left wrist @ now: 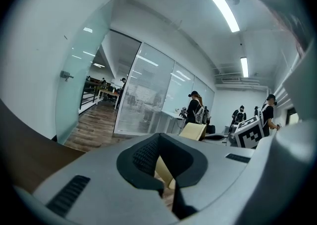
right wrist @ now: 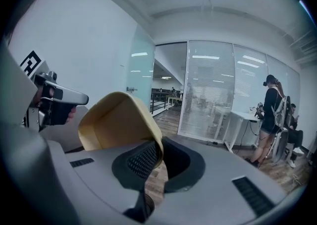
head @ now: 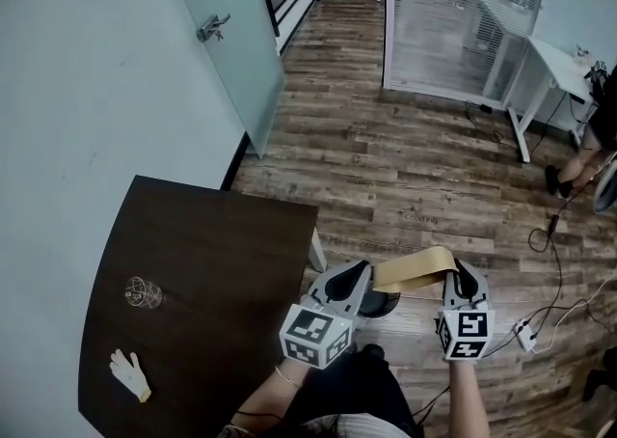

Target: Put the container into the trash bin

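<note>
Dark table (head: pixel 222 272), bearing glass (head: pixel 143 292) and glove (head: pixel 128 373), lies beside the container (head: pixel 415 270).

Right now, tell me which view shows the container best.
Right gripper view: the container looms large, hollow side showing, rim pinched by the right gripper. Head view shows only a tan strip; left gripper view, just slivers.

Wood-plank floor (head: pixel 405 166) runs the length of the room, with a dark table (head: pixel 222 262) at the near left against a pale wall (head: pixel 77 89). Beyond it stands a frosted glass door (head: pixel 227 60), handle (head: pixel 213 27) catching light. Blinds cover the glass partition (head: pixel 453 12); a white desk (head: pixel 554 65) sits right, cables (head: pixel 554 262) trailing below. A strip light (left wrist: pixel 220 3) glows overhead.
</note>
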